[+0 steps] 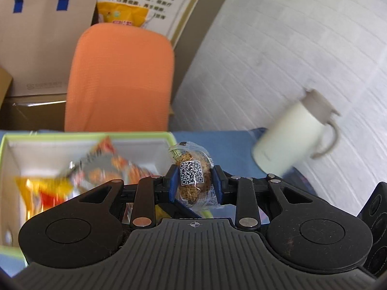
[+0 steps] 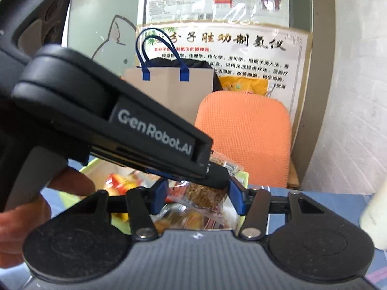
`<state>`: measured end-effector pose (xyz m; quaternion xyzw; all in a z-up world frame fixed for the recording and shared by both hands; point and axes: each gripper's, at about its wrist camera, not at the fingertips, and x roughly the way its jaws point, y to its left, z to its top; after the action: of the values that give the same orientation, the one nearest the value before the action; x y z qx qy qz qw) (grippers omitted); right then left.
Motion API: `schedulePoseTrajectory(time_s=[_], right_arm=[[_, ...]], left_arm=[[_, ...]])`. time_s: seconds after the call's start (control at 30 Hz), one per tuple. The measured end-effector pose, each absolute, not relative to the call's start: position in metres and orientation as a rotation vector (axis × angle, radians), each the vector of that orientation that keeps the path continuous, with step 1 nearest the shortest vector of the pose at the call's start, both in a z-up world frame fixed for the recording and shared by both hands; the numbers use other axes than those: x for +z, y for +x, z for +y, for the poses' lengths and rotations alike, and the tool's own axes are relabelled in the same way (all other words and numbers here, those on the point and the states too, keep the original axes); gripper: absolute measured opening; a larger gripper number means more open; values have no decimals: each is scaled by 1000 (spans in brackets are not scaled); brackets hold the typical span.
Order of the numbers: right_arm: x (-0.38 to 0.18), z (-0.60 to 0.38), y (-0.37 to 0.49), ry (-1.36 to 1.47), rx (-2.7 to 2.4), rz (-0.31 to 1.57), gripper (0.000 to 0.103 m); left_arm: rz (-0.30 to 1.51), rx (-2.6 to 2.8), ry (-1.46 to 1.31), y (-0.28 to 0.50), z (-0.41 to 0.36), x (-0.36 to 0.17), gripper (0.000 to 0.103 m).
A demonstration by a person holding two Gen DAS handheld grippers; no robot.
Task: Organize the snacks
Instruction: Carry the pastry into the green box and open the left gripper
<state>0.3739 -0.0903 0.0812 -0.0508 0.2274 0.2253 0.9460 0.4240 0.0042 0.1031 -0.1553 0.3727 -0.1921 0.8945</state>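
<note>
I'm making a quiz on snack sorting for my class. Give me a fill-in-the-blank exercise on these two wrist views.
1. The left tongs pinch a clear-wrapped snack that bears a black-and-white ____ code.
2. The chair behind the table is ____ in colour.
3. The paper bag has ____ handles.
4. The box holding snack packets has a ____ rim.

Missing words: QR; orange; blue; green

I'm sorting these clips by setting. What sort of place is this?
Probably an office or clinic back room, not a kitchen: an orange office chair, printed health posters on the wall, and a paper gift bag on cartons.
</note>
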Motion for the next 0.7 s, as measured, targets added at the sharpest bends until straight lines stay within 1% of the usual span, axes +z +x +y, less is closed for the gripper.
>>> schedulePoseTrajectory(time_s=[0.1,0.17,0.2,0.23,0.27,0.33,0.4,0.47,0.5,0.53,0.63,0.67,0.7], right_arm=[[64,-88,407,-73,487,513,56],[56,-87,417,-80,483,523,57],[54,-89,418,-83,472,516,61],[54,-94,417,-73,467,506,66],[55,-99,413,-55,468,495,67],[57,-111,401,-26,463,474,71],[59,-122,386,-25,456,447,74],[60,-135,365,-9,440,429,77],[60,-140,354,2,437,426,84],[59,-145,349,9,432,426,94],[54,-151,313,-9,426,432,94],[51,-149,300,-20,423,439,94],[47,-148,287,-29,423,450,94]], left_arm=[[814,-367,-316,456,7,86,7],[823,-343,-305,472,8,75,11],[805,-329,-299,476,10,72,13],[777,-318,-291,476,13,73,26],[744,-312,-290,472,16,74,36],[694,-319,-309,461,25,77,38],[678,-329,-328,450,34,82,39],[670,-335,-337,434,41,85,42],[663,-339,-334,425,43,87,43],[657,-337,-333,413,45,88,45],[649,-336,-320,378,47,86,49],[649,-327,-317,365,47,82,53],[656,-314,-310,353,46,78,55]])
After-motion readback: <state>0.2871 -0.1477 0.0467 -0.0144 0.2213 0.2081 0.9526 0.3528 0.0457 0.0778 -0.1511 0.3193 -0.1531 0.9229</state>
